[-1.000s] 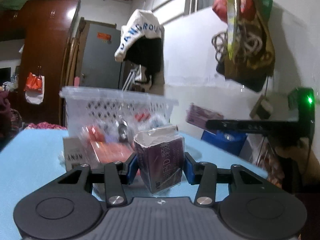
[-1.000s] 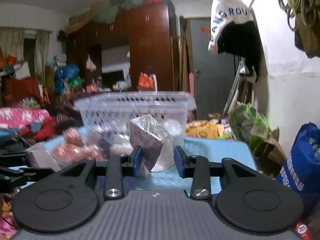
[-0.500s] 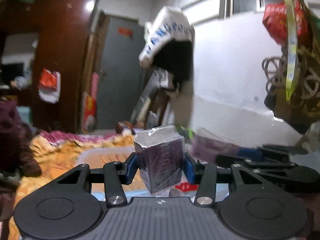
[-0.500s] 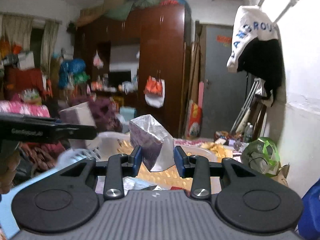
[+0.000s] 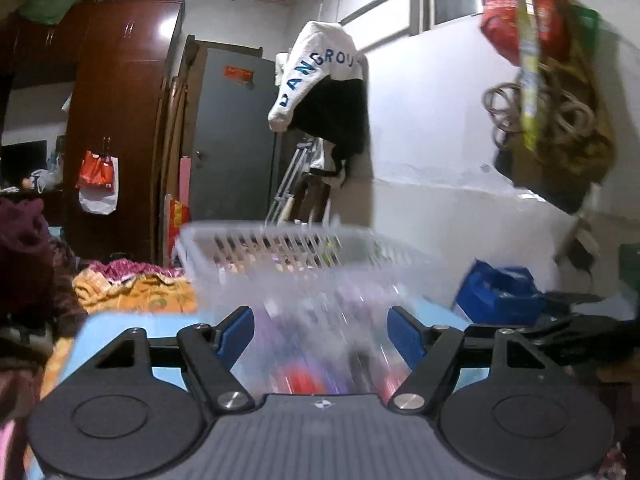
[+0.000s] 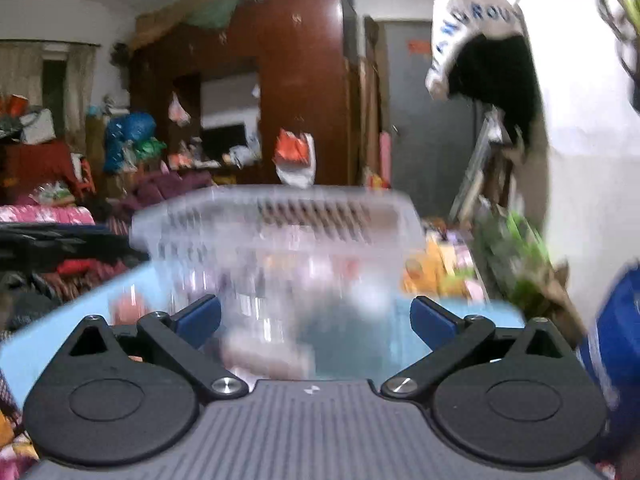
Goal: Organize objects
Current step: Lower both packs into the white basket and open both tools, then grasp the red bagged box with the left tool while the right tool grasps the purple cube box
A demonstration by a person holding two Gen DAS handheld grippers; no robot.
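Both grippers are opening, nothing pinched between the blue pads. The clear basket (image 5: 288, 256) sits just ahead of the left gripper (image 5: 320, 332) and the right gripper (image 6: 315, 318) (its contents are blurred), on the light blue table (image 6: 60, 328).

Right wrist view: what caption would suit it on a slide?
Right gripper, jaws opening and empty, faces a blurred clear plastic basket on a blue table.

The room is dim and the light is cool and indoor. A bright glare spot sits on the wardrobe door (image 5: 166, 30) in the upper left of the left view. Motion blur smears the clear basket (image 5: 288, 256) at centre in both views, worst low down. Edges bow outward, corners go black.
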